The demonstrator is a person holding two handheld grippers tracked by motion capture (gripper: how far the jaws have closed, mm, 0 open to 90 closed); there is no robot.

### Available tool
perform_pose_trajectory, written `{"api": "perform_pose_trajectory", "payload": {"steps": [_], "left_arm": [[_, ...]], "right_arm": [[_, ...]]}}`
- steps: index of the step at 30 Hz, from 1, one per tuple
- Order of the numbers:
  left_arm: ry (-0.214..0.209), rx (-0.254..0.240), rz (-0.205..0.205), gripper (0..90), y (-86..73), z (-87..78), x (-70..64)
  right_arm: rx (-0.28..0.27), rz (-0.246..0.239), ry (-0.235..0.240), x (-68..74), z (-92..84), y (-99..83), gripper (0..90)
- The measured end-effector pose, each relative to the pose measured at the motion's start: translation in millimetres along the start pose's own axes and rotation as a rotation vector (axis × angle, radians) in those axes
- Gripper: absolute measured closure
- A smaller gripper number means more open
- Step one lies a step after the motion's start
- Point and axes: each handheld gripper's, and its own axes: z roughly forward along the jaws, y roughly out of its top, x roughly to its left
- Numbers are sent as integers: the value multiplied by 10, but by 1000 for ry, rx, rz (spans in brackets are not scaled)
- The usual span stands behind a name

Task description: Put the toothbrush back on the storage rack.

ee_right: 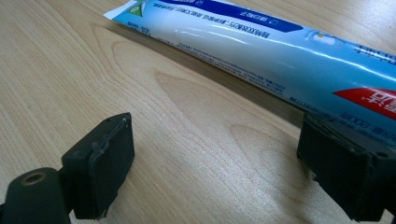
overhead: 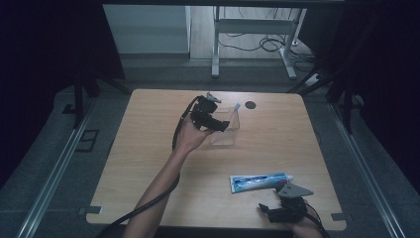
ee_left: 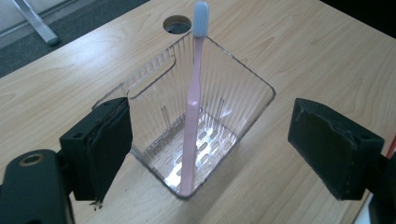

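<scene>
1. Your left hand-held gripper (overhead: 224,125) hangs just over the clear holder (ee_left: 205,135), its jaws spread wide with nothing pressed between the pads; the holder sits between and below them in the left gripper view.
2. The toothbrush (ee_left: 192,116) stands nearly upright inside that holder: a slim pink handle with a pale blue head at the top, its foot resting on the slotted floor at the near corner and its head rising past the rim.
3. The holder is a see-through, ribbed plastic tub with rounded corners, a cut-out in one wall and drain slots in its base. It stands on the wooden surface (overhead: 277,144), just short of the round cable hole (overhead: 250,104) at the far edge.
4. Your right hand-held gripper (overhead: 271,210) rests low near the surface's near right edge, jaws apart and gripping nothing.
5. The toothpaste tube (ee_right: 261,42) lies flat just beyond it, with the right jaw overlapping the tube's edge in the right gripper view; whether they touch you cannot tell.
6. The tube is white and light blue, with a darker blue band, a red patch and a small green mark near its crimped end. The lines of fine print are too small to read.
</scene>
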Motion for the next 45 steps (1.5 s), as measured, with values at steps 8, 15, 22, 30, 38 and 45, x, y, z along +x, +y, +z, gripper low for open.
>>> {"api": "perform_pose_trajectory", "payload": {"steps": [8,15,22,30,38,45], "left_arm": [[-3,-7,-2,133,-137,-127,39],[-1,-19,5,130,-257,-239,50],[9,-34,14,128,-377,-343,54],[20,-40,33,127,-538,-431,54],[13,-40,47,127,-727,-481,42],[23,-33,42,126,-902,-502,25]], "right_arm": [[0,0,0,0,0,0,109],[0,0,-1,0,0,0,109],[0,0,-2,0,0,-1,109],[-1,3,-3,3,0,-1,109],[-1,4,-3,4,1,-1,109],[-2,4,-3,5,1,-1,109]]}}
